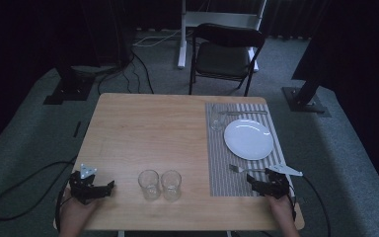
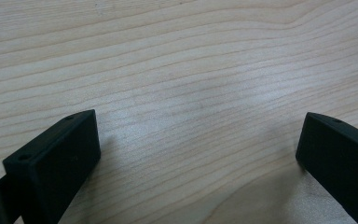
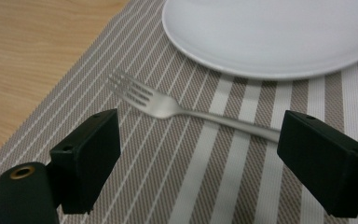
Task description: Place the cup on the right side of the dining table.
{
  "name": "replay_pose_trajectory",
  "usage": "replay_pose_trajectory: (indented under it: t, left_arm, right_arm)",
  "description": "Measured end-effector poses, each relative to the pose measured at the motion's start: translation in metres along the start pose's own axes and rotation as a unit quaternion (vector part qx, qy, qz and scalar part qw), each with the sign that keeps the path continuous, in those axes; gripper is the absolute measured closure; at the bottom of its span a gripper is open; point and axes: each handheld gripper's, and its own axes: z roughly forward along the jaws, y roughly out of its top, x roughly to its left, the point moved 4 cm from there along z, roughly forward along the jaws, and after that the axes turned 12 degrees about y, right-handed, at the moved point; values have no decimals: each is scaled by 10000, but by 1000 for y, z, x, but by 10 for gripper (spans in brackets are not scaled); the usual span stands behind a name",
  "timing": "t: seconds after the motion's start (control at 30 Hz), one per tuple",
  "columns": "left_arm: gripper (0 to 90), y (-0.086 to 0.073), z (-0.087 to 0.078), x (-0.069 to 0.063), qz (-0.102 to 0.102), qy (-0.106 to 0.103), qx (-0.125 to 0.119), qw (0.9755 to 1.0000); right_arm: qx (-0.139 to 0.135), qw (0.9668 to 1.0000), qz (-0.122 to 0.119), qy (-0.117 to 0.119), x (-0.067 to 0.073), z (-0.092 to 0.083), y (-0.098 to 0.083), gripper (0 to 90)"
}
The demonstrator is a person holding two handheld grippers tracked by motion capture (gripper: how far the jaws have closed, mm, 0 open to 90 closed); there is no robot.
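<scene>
The right gripper (image 3: 200, 154) sits low over the striped placemat (image 3: 242, 186) with its jaws spread wide and nothing between them, and the fork (image 3: 168, 106) lies just ahead of them on the mat, tines pointing toward the bare wood and handle running under the far jaw's side. The fork lies flat just beside the white plate (image 3: 270, 37) without touching its rim, at the near edge of the mat as the high view shows it (image 1: 244, 169). Judged from this, the work in hand is a grasp on the fork, and the risks are plain: a thin, flat handle on woven fabric gives the jaws little to bite, so closing too high would slide over it, and closing too low could pinch or drag the placemat and shift the plate. A skewed approach might also flick the tines against the plate rim. Farther out, the left gripper (image 1: 91, 187) rests on the wooden table (image 2: 177, 70), jaws likewise apart and empty, near two empty glasses (image 1: 160, 184) standing side by side. A third glass (image 1: 216, 120) and more cutlery (image 1: 242, 112) lie beyond the plate.
</scene>
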Motion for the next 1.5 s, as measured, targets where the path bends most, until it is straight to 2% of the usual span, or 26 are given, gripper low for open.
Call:
replay_pose_trajectory:
  t: [0.13,0.27,0.4,0.53,0.6,0.77,0.83,0.87,0.97,1.13,1.5]
  left_arm:
    - [0,0,0,0,0,0,1,10000]
    - [0,0,0,0,0,0,1,10000]
    - [0,0,0,0,0,0,0,10000]
    - [0,0,0,0,-1,1,1,10000]
    - [0,0,0,0,0,0,0,10000]
    - [0,0,0,0,-2,1,0,10000]
    - [0,0,0,0,9,-1,5,10000]
    - [0,0,0,0,0,0,0,10000]
    - [0,0,0,0,-33,21,3,10000]
    - [0,0,0,0,-93,74,14,9999]
    - [0,0,0,0,-96,73,12,9999]
  right_arm:
    - [16,10000,29,-62,-3,-3,-5,127]
    - [4,9996,209,-189,-9,-7,-17,125]
    - [138,9992,189,-327,-11,-11,-27,125]
    - [159,9976,181,-649,-13,-19,-36,125]
    - [130,9974,265,-660,-14,-22,-39,125]
    - [109,9968,281,-738,-14,-25,-44,125]
    - [143,9962,295,-812,-14,-25,-48,125]
    - [235,9944,219,-1003,-14,-24,-49,125]
    - [336,9928,294,-1112,-15,-22,-48,126]
    - [339,9922,317,-1161,-15,-21,-48,125]
    - [339,9922,319,-1158,-15,-21,-48,125]
